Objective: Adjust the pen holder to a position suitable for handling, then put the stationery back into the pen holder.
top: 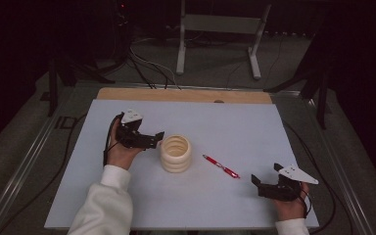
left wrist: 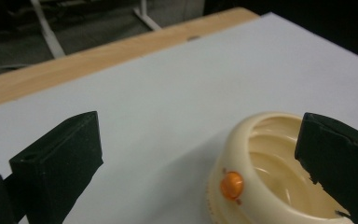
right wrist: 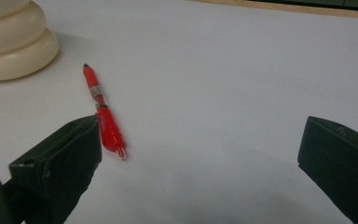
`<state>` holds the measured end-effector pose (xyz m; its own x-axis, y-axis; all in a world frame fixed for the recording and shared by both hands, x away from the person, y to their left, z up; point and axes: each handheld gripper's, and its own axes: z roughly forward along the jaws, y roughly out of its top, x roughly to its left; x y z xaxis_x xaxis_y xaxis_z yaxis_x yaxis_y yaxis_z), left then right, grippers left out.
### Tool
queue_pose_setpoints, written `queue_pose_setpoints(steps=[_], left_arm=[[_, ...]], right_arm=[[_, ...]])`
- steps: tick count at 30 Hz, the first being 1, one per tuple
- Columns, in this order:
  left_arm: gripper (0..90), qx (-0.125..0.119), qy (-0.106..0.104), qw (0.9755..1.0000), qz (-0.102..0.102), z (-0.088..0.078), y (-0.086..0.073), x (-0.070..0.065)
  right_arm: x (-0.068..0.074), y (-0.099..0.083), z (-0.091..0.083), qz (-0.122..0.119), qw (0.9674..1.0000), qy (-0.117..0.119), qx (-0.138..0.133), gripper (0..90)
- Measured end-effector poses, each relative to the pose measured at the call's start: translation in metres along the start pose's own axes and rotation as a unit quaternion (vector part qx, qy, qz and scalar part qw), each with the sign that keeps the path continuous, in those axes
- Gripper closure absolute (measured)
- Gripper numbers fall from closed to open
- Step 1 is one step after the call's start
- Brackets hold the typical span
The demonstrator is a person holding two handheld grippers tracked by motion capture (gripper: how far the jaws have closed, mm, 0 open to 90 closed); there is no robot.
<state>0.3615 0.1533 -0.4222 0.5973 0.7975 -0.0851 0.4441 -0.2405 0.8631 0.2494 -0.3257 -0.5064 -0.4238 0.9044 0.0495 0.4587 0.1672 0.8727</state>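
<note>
A cream ribbed cup (top: 176,153) stands upright near the middle of the white board (top: 225,122). My left gripper (top: 157,139) is open just left of the cup's rim, with its pads off the cup. In the left gripper view (left wrist: 200,140) the cup (left wrist: 261,154) sits low at the right, partly behind the right jaw, and an orange dot (left wrist: 231,185) marks its side. A red pen (top: 221,166) lies flat to the right of the cup. My right gripper (top: 255,182) is open and empty near the board's front right. The pen (right wrist: 103,116) lies just ahead of its left jaw in the right gripper view (right wrist: 200,140).
A wooden strip (top: 183,95) borders the board's far edge. Beyond it, a white metal stand (top: 219,29) and cables lie on the dark floor. A white sleeve (top: 103,205) enters at the bottom left. The cup (right wrist: 14,42) shows at the upper left of the right gripper view.
</note>
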Motion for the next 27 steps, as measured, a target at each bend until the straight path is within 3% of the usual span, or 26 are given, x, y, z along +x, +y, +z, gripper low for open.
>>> queue_pose_setpoints(steps=[4,8,16,27], left_arm=[[1.3,-0.025,0.038,0.9989,0.012,-0.012,-0.008,0.003],[0.5,-0.038,0.056,0.9977,0.004,-0.022,-0.017,0.006],[0.1,-0.037,0.072,0.9967,0.008,-0.034,-0.032,0.009],[0.1,-0.045,0.074,0.9962,-0.002,-0.045,-0.055,0.011]], right_arm=[[0.000,0.000,0.000,0.000,1.0000,0.000,0.000,0.0],[0.000,0.000,0.000,0.001,1.0000,-0.001,0.000,0.0],[0.000,0.000,0.000,0.002,1.0000,-0.001,0.000,0.0],[0.000,0.000,0.000,0.002,1.0000,-0.002,0.000,0.0]])
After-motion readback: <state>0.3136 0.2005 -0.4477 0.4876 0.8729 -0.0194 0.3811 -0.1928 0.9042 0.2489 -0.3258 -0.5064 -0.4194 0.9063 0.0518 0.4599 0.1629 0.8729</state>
